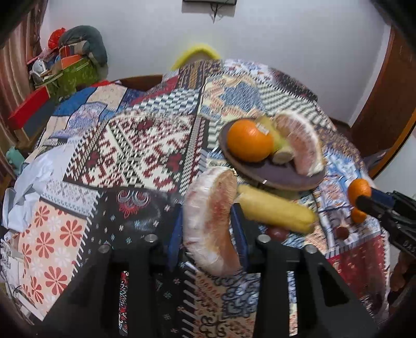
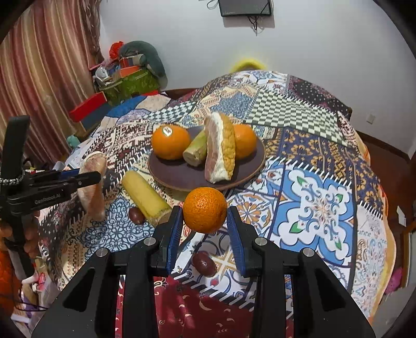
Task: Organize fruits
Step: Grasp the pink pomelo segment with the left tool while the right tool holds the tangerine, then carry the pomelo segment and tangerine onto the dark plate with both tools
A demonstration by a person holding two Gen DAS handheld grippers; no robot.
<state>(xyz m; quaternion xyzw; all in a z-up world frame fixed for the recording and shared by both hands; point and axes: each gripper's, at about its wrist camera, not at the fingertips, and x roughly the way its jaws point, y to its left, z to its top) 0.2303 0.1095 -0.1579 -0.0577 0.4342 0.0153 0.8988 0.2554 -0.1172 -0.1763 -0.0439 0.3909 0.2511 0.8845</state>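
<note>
Pink-fleshed pomelo wedge (image 1: pixel 210 221) is clamped between the left gripper (image 1: pixel 208 228) pads, lifted clear of the cloth; a mandarin (image 2: pixel 205 210) is pinched in the right gripper (image 2: pixel 205 226). Both should be carried forward to the brown plate (image 2: pixel 179 176) ahead (already crowded) and lowered gently.

This is a room in a home. A table (image 2: pixel 325 161) carries a colourful patchwork cloth, and a plate (image 2: pixel 182 174) of fruit stands on it. A striped curtain (image 2: pixel 44 78) hangs at the left, beside a pile of boxes and bags (image 2: pixel 124 75). A small screen (image 2: pixel 244 7) hangs on the white wall.
</note>
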